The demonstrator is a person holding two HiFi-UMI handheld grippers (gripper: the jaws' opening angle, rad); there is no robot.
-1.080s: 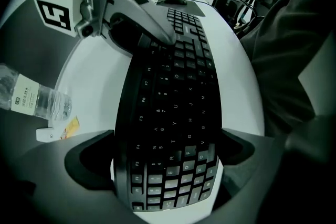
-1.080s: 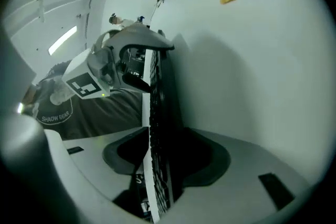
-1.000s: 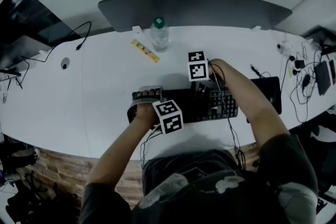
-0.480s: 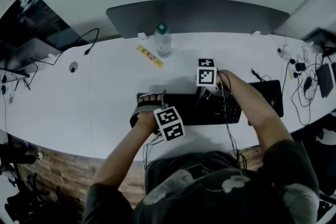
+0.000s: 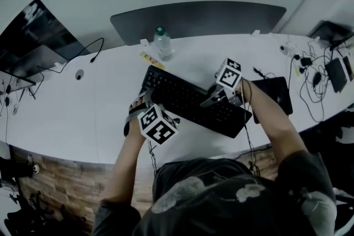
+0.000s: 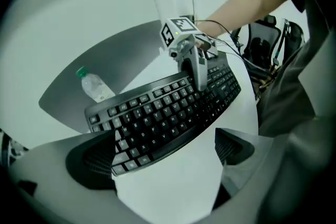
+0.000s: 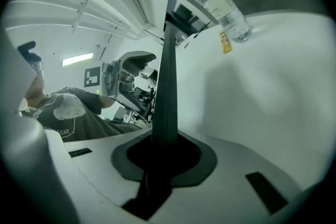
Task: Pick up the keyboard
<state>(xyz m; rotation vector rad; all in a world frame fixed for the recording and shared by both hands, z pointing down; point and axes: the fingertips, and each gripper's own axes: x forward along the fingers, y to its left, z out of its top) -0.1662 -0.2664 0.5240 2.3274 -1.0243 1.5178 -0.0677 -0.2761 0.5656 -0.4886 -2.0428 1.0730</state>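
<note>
1. Keyboard (image 5: 191,101), held over the white table (image 5: 105,96) on the person's side of the water bottle (image 5: 161,43), lay on a slant. One short end pointed at the bottle and sat near it, and the other pointed away from the bottle toward the person's right. Its keys faced up.
2. The right gripper (image 7: 164,155) had just been closing its jaws, and they pinched the keyboard at the half farther from the bottle. In the right gripper view the keyboard ran edge-on between them, straight out toward the bottle.
3. The left gripper (image 6: 163,153) sat at the front corner of the end nearer the bottle. Its jaws stood wide apart: that corner lay against one pad, and the other pad was clear of it, with bare table showing between.
4. A yellow strip (image 5: 150,59) lay flat just beside the bottle, between it and the keyboard's near end. A dark grey curved panel (image 5: 199,16) stood behind the bottle. A black flat pad (image 5: 276,94) lay well away from the bottle, past the keyboard's other end, with loose cables (image 5: 310,80) beyond it.
5. The keyboard was black and gently curved, with rows of dark keys bearing pale legends and a long bar along its front edge.
</note>
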